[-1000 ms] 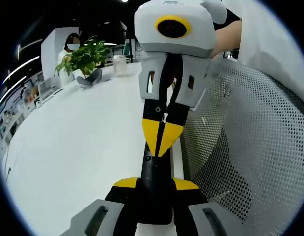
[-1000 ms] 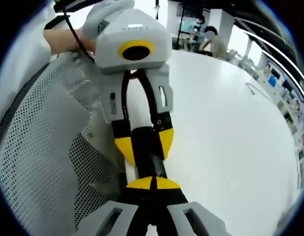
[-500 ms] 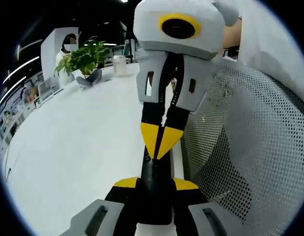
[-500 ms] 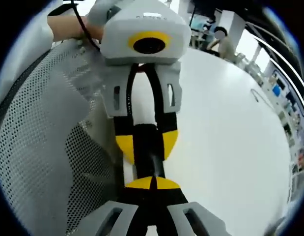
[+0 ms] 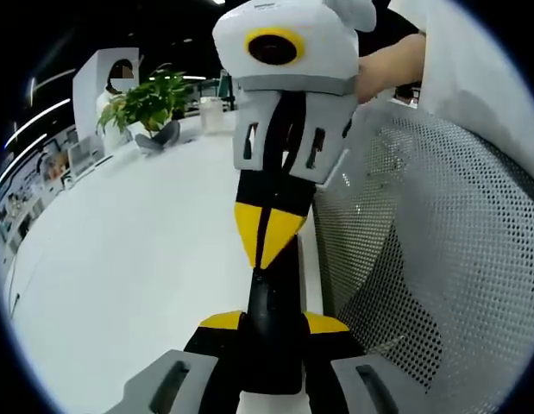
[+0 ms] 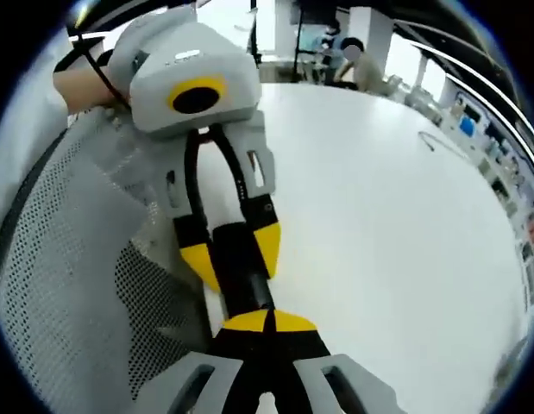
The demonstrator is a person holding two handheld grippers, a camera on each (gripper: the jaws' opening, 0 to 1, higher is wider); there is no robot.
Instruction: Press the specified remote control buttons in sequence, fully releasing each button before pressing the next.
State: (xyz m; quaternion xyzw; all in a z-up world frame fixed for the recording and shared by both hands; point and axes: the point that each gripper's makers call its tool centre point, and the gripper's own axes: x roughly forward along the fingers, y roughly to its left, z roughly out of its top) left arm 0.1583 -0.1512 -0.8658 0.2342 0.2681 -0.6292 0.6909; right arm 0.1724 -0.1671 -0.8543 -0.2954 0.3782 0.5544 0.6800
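— Black plastic first: in the left gripper view our left gripper [image 5: 275, 323] has its jaws clamped on the near end of the remote control [image 5: 275, 297], a slim dark bar whose long axis runs straight away from us, over the edge of the white table [image 5: 137, 259].

— And the right gripper [image 5: 265, 241]?

— It comes in from the far side with its yellow tips pressed together, pointing down onto the remote's far half. We judge it is the pressing tool and the left only the holder. We cannot make out any single button under the tips.

— Anything else there?

— A mesh chair back [image 5: 430, 259] to the right, a potted plant [image 5: 146, 103] far off on the table.

— Now the right gripper view.

— Mirror picture. Our right gripper [image 6: 268, 321] shows its tips shut together, resting at the remote control [image 6: 241, 272]; beyond it the left gripper [image 6: 230, 254] grips the bar between its yellow pads. The remote lies dead ahead, so the coming press is a short push along its length's upper face.

— Any writing?

— A faint mark on the left gripper's grey housing, too small to read. None on the remote that we can see.
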